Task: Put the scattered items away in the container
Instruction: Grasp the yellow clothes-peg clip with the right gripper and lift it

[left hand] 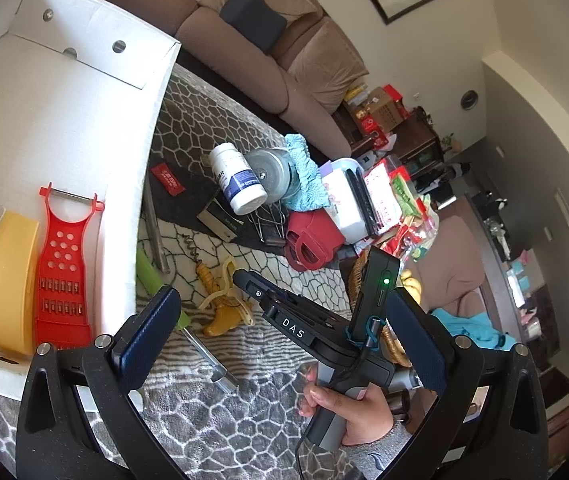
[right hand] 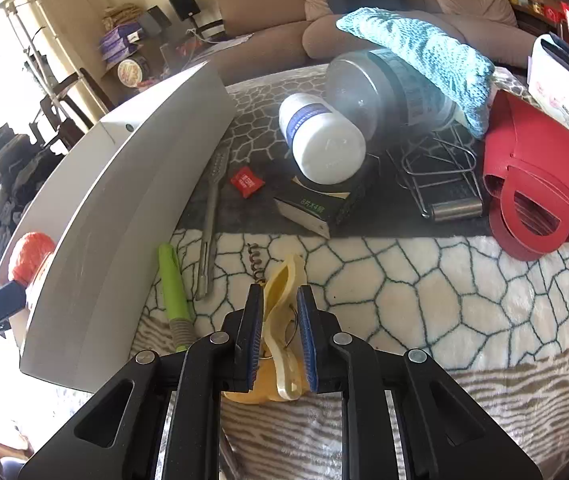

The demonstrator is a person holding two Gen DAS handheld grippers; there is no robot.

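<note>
white box [left hand: 84, 80] 1 | red grater [left hand: 64, 272] 1 | pill bottle [right hand: 320, 144] 1 | jar [right hand: 384, 88] 1, possibly

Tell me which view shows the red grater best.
The left wrist view. There the red grater lies flat inside the white box, in full sight beside a yellow piece. The right wrist view shows only the box's outer wall, which hides the grater entirely.
</note>
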